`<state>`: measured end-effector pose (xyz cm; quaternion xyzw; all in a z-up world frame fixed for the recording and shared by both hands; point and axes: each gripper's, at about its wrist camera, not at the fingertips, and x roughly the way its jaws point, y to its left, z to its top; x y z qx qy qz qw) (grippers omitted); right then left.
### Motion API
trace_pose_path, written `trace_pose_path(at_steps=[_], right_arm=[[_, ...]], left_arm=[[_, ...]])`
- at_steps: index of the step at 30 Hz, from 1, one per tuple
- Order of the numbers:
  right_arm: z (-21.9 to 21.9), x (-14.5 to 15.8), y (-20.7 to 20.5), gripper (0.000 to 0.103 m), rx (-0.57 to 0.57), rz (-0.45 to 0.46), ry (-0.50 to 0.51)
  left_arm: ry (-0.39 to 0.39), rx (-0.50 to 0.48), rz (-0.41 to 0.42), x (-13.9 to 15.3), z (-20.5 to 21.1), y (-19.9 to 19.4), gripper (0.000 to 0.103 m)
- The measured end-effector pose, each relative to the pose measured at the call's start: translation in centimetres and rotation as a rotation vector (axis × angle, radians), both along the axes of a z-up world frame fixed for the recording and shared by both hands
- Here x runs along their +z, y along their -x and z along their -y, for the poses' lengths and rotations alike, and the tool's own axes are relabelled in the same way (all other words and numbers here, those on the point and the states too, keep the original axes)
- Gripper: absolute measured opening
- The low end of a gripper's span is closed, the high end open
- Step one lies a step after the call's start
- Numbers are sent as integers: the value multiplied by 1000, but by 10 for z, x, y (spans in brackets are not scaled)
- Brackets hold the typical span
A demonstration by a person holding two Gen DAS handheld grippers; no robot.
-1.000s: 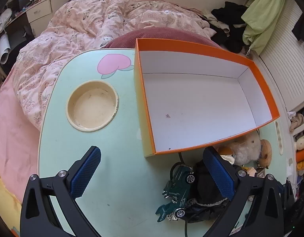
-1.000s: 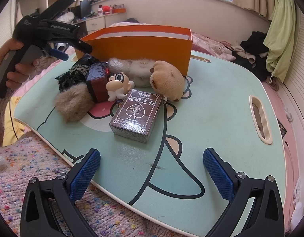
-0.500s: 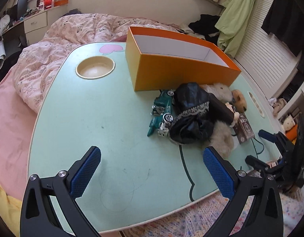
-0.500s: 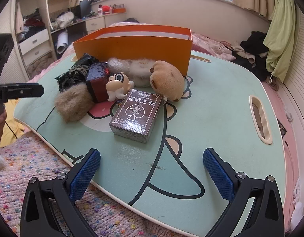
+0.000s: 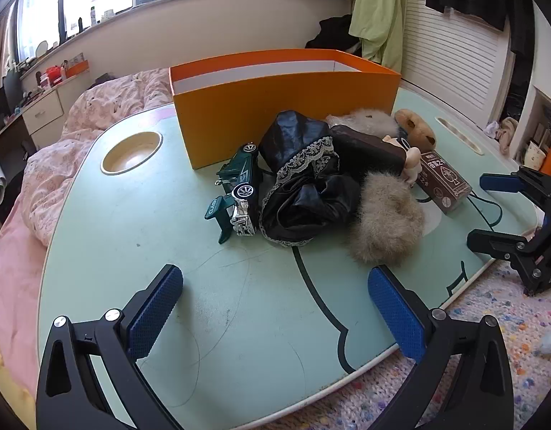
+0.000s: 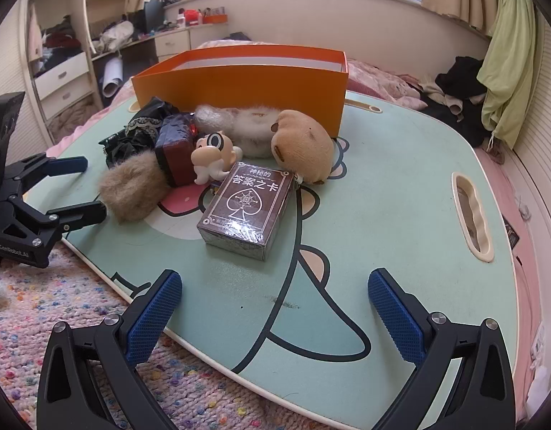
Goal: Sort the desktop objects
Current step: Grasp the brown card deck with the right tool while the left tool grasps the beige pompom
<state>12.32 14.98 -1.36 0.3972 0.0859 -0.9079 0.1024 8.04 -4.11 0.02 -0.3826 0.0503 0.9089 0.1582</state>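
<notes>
An orange box [image 5: 286, 107] [image 6: 239, 82] stands open at the back of the mint-green table [image 5: 139, 222] [image 6: 401, 193]. In front of it lies a pile: a green toy car [image 5: 236, 193], black lace-trimmed cloth [image 5: 304, 179], a tan fur puff [image 5: 386, 225] [image 6: 132, 186], a brown card box [image 5: 442, 181] [image 6: 247, 208], a cream figurine [image 6: 212, 156], a white fluffy toy [image 6: 247, 125] and a tan plush [image 6: 302, 145]. My left gripper [image 5: 275, 308] hangs open over the table's near-left edge. My right gripper [image 6: 275, 308] is open at the front edge, short of the card box.
A round cup recess [image 5: 131, 152] sits in the table's left part and a slot handle [image 6: 470, 215] at its right. A pink quilt [image 5: 107, 107] lies behind, and a speckled knit rug [image 6: 60, 308] in front. Drawers and shelves [image 6: 60, 75] line the left wall.
My left gripper has pulled back and dropped from above the box to the table's near-left edge, now facing the pile. The right gripper has stayed put.
</notes>
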Motion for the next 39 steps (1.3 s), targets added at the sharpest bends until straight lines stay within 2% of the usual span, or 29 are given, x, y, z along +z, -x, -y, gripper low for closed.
trace_pose_path(at_steps=[3,4,5,10,12,15,17,18,23,26,29,31,32,34,36,38,39], right_arm=[[-4,1,1,102,-35,-2,8],[-6,2,2,99,-47,-3,17],[-7,4,4,95,-55,-3,35],[-13,15,19,92,-86,4,169],[-8,19,22,88,-72,-8,162],[4,18,27,72,-49,1,116],[9,14,27,44,-31,17,97],[8,13,26,40,-33,17,93],[-8,24,4,40,-77,-46,161],[-11,24,-6,40,-83,-55,182],[-12,23,-6,40,-84,-43,193],[-9,21,-5,40,-77,-28,186],[-7,20,-4,40,-74,-25,179],[-6,20,-4,40,-69,-27,171],[-6,20,-4,40,-68,-23,174],[-6,19,-3,40,-70,-14,182],[-6,19,-3,40,-70,-12,184]], left_arm=[[-3,-1,-3,-3,2,-1,103],[-4,-1,-3,-3,3,-1,103],[-4,-1,-3,-3,3,-2,103],[-4,-1,-4,-4,2,-3,103],[-4,-1,-3,-4,2,-3,103],[-5,-1,-4,-3,-1,-6,103],[-5,-1,-4,-3,-2,-7,103],[-5,-1,-4,-3,-2,-7,103],[-7,-25,8,-1,-3,-9,103],[-81,-35,-8,12,1,-15,103],[-174,-95,-8,28,-2,-18,103],[-176,-142,-21,34,-12,-17,102],[-167,-161,-28,36,-17,-17,100],[-155,-206,-17,37,-28,-13,81],[-136,-254,9,36,-40,-8,75],[-104,-287,18,32,-51,-6,72],[-87,-304,18,30,-57,-5,67]])
